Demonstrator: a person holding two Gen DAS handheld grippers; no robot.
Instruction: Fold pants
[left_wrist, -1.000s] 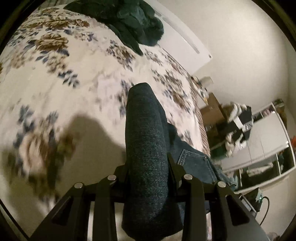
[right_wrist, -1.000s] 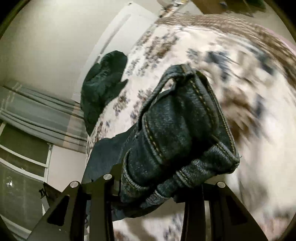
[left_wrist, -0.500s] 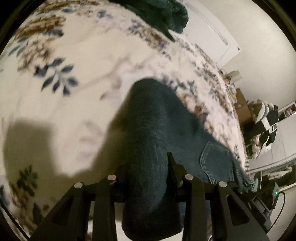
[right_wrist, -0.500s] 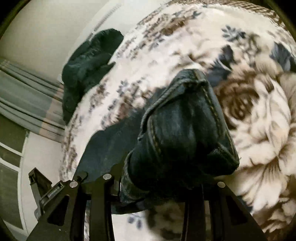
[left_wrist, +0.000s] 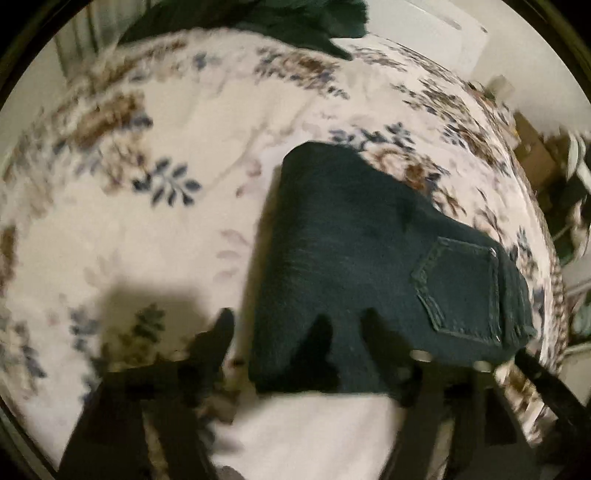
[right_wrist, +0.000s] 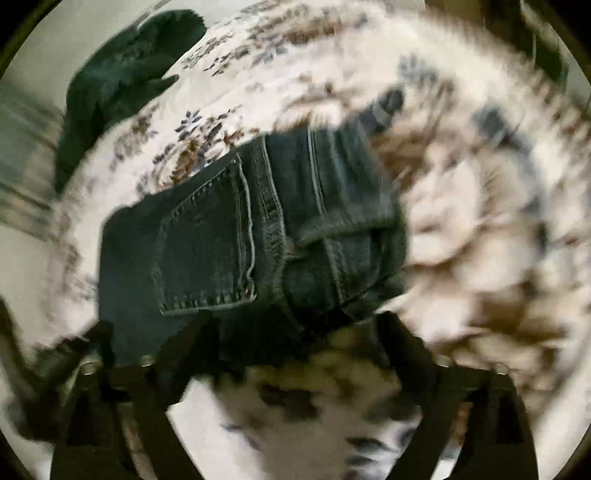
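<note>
so we've got the jeans (left_wrist: 354, 258) lying folded into a chunky rectangle on the floral bedspread (left_wrist: 147, 221), back pocket (left_wrist: 461, 288) facing up toward the right end of the bundle. our left gripper (left_wrist: 295, 339) is spread wide with nothing in it, one finger (left_wrist: 216, 343) down over bare bedspread just left of the denim and the other one (left_wrist: 376, 343) sitting in front of the jeans' near edge; can't tell if it's actually touching the cloth. from the right wrist the jeans (right_wrist: 251, 236) show the same pocket (right_wrist: 210, 240) on the left and the waistband layers stacked at the right end, all pretty blurry. our right gripper (right_wrist: 291, 343) is also opened wide and empty, left finger (right_wrist: 184, 354) overlapping the near edge of the denim, right finger (right_wrist: 402, 347) over the bedspread (right_wrist: 480, 221) just past the waistband corner. there's a dark green heap of clothing (left_wrist: 295, 22) at the far edge of the bed, well apart from the jeans, also visible in the right view (right_wrist: 122, 81) at the far left. right side of the room is a dim clutter we can't make out.
</note>
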